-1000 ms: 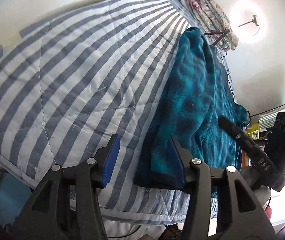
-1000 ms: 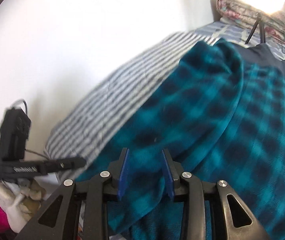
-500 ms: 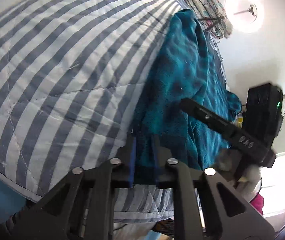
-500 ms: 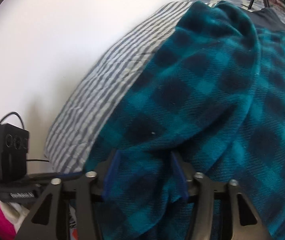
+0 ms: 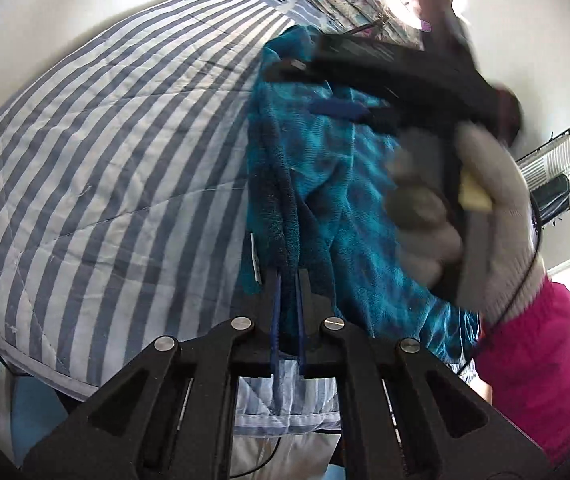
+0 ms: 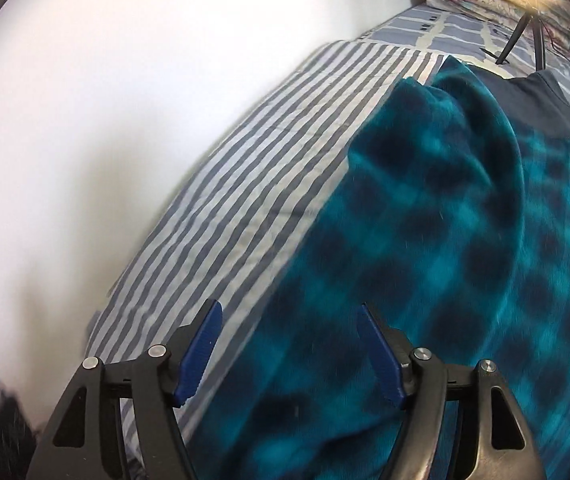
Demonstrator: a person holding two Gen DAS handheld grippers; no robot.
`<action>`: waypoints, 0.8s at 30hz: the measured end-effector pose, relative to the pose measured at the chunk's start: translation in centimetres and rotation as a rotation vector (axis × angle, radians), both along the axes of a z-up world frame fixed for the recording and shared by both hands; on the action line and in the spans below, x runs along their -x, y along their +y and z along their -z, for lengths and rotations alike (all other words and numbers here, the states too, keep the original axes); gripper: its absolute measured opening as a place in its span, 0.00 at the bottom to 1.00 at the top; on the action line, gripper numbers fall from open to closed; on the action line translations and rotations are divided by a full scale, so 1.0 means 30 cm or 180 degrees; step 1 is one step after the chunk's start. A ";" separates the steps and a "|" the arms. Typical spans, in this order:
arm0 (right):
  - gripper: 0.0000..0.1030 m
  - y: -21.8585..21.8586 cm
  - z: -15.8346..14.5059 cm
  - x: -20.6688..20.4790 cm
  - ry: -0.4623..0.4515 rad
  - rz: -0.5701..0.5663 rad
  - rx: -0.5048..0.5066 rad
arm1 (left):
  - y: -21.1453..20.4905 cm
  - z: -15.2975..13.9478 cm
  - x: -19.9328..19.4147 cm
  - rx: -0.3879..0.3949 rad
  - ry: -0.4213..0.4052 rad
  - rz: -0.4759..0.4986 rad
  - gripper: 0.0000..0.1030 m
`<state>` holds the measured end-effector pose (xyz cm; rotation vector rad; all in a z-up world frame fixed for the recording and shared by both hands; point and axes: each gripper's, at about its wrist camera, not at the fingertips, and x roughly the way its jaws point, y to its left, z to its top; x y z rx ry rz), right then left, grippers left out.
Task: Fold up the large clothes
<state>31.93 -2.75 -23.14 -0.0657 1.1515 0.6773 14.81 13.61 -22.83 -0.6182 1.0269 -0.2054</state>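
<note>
A bed with a striped quilt (image 5: 117,128) stands against a white wall; a teal plaid fleece (image 6: 437,248) lies across the quilt's right side. The left gripper (image 5: 287,280) is pinched tight on the fleece's dark edge, the cloth rising from between its blue pads. The right gripper (image 6: 289,344) has just been opening: its jaws stand wide above the fleece, and the pads are not pressing on it. A gloved hand (image 5: 481,200) with a pink sleeve carries it.
</note>
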 end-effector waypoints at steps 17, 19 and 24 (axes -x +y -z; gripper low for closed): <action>0.06 0.081 0.102 -0.071 -0.0203 -0.0016 0.0773 | -0.116 -0.007 -0.051 -0.0267 -0.0047 0.0130 0.03; 0.06 0.020 0.071 -0.087 -0.0110 0.0106 0.0415 | -0.147 -0.019 -0.052 -0.0339 -0.0100 0.0179 0.03; 0.05 -0.140 0.015 -0.107 0.0060 0.0334 -0.0309 | -0.236 -0.069 -0.054 -0.0480 -0.0245 0.0333 0.03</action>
